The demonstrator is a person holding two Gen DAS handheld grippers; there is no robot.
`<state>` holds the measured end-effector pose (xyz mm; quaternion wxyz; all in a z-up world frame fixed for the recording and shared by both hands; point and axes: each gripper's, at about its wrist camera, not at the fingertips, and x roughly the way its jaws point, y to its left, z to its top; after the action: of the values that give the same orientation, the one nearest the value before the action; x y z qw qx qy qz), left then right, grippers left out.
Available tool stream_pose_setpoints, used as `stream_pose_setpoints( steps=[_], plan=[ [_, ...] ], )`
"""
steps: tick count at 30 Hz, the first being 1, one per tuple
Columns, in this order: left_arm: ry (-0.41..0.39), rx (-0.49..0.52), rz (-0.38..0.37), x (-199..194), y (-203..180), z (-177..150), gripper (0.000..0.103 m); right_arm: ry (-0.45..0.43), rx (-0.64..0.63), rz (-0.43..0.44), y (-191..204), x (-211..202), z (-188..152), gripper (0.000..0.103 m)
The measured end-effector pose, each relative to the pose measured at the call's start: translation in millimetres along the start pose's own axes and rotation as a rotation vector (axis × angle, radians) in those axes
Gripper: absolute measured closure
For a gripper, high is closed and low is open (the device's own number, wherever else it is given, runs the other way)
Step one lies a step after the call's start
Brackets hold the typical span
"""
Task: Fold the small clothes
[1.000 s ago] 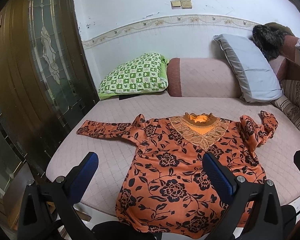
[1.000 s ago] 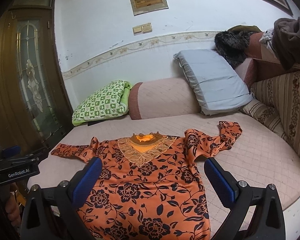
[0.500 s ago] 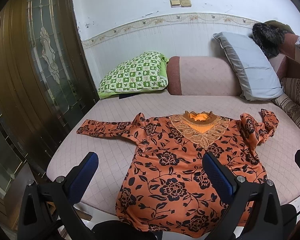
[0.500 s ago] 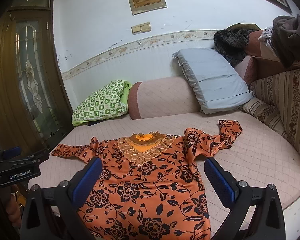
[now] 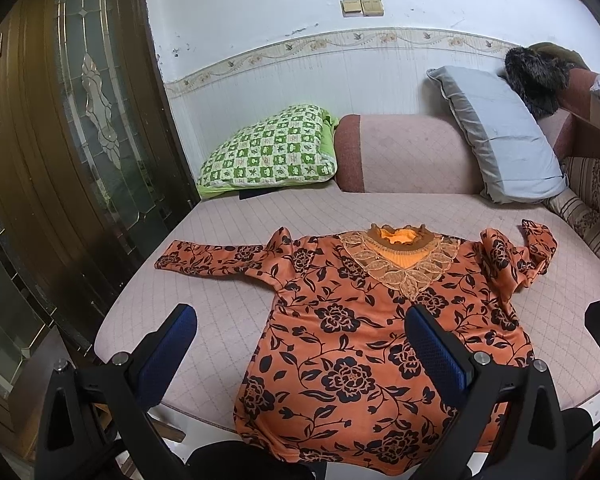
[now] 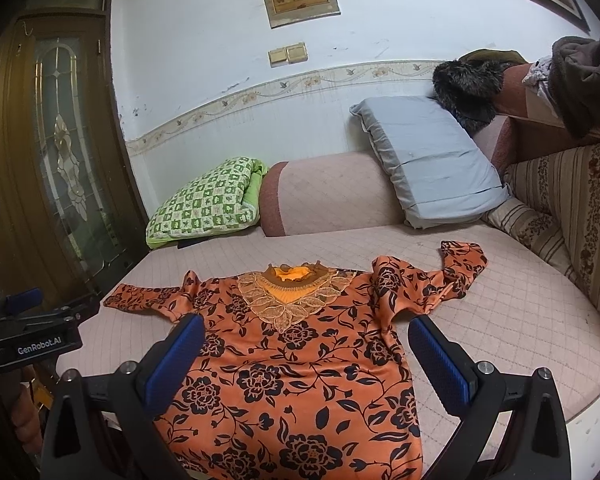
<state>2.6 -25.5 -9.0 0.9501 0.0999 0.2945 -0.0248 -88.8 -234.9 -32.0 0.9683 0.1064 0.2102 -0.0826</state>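
Observation:
An orange top with black flowers point(image 5: 364, 332) point(image 6: 296, 364) lies flat, front up, on the pink quilted couch seat point(image 5: 228, 308) point(image 6: 500, 304). Its lace collar points to the wall. One sleeve stretches straight out to the left; the other is bunched and bent at the right. My left gripper point(image 5: 300, 348) hovers open above the top's hem side, empty. My right gripper point(image 6: 306, 360) is open too, over the lower body of the top, touching nothing. The left gripper's housing shows at the left edge of the right wrist view.
A green checked pillow point(image 5: 268, 152) and a grey pillow point(image 5: 500, 136) lean at the back of the couch. A striped backrest point(image 6: 572, 208) runs along the right. Dark fur and clothes point(image 6: 468, 88) pile at the top right. A wooden glazed door point(image 5: 80, 120) stands left.
Both cameras have shifted only slightly, the scene sliding a little. The top lies as before and both grippers stay open.

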Motion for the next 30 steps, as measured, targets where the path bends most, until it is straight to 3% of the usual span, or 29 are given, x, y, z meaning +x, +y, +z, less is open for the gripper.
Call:
stream_pose_setpoints(
  steps=[12, 21, 25, 30],
  plan=[
    [0.020, 0.010, 0.011, -3, 7, 1, 0.000, -0.003, -0.014, 0.000, 4, -3, 0, 0.000],
    [0.045, 0.033, 0.016, 23, -7, 11, 0.000, 0.022, 0.008, -0.041, -17, 17, 1, 0.000],
    [0.054, 0.061, 0.013, 52, -30, 20, 0.000, 0.045, 0.046, -0.081, -47, 39, 4, 0.000],
    [0.092, 0.062, -0.052, 117, -74, 33, 0.000, 0.102, 0.151, -0.184, -125, 87, 10, 0.000]
  ],
)
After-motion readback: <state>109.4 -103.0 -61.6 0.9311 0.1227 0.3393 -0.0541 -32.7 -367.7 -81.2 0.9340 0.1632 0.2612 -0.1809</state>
